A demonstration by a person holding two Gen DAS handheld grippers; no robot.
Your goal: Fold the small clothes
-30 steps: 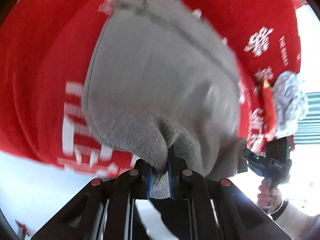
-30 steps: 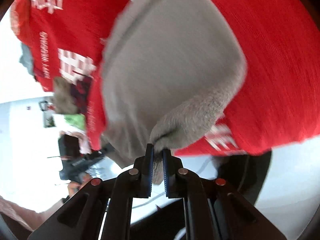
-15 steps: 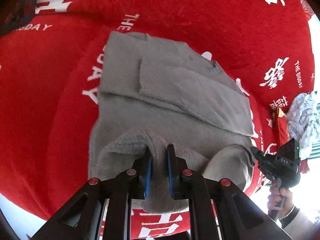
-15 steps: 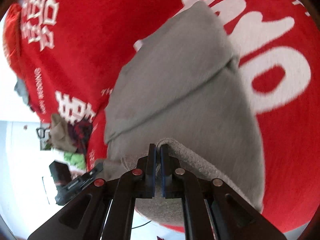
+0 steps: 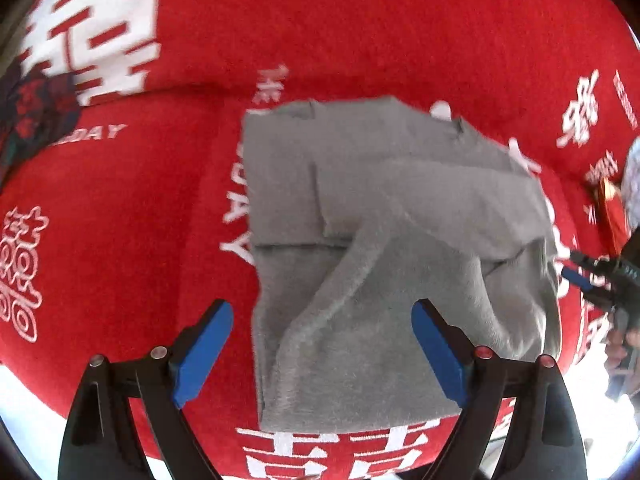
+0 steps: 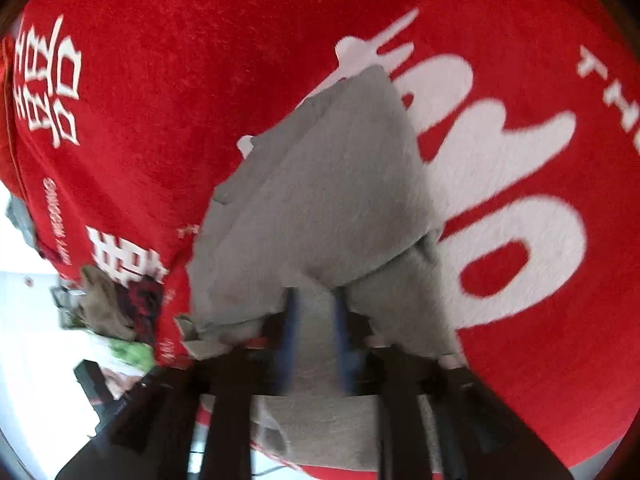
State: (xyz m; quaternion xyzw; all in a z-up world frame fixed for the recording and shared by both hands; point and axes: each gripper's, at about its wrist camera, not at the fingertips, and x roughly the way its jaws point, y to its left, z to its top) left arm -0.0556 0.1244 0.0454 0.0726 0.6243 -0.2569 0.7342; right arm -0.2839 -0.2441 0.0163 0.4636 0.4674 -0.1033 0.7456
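Between and just ahead of the left gripper (image 5: 322, 344), the grey garment (image 5: 384, 264) lies on the red cloth (image 5: 132, 240), folded into a rough block with 1 flap laid over its far part and a raised ridge running from the near edge toward the middle. That ridge looks like the fold just brought over and set down, which would explain why the near edge sits loose and puffed instead of flat. The left gripper's jaws have just been opening and now stand wide; its blue pads (image 5: 202, 354) flank the near edge without pressing it, so the fabric is released. In the right wrist view the same garment (image 6: 332, 208) spreads away from the right gripper (image 6: 316, 344), whose jaws have also just been opening; they are blurred, parted about halfway, with grey fabric between them, but the pads seem clear of it. Both grippers point steeply down over the near edge, as suits letting a fold drop in place. Far to the right of the left gripper, the other gripper (image 5: 596, 276) and a hand (image 5: 624, 344) show. Beyond, a dark patterned cloth (image 5: 28, 108) lies at the far left, and more clothes (image 6: 116, 312) are heaped left of the right gripper, probably waiting their turn.
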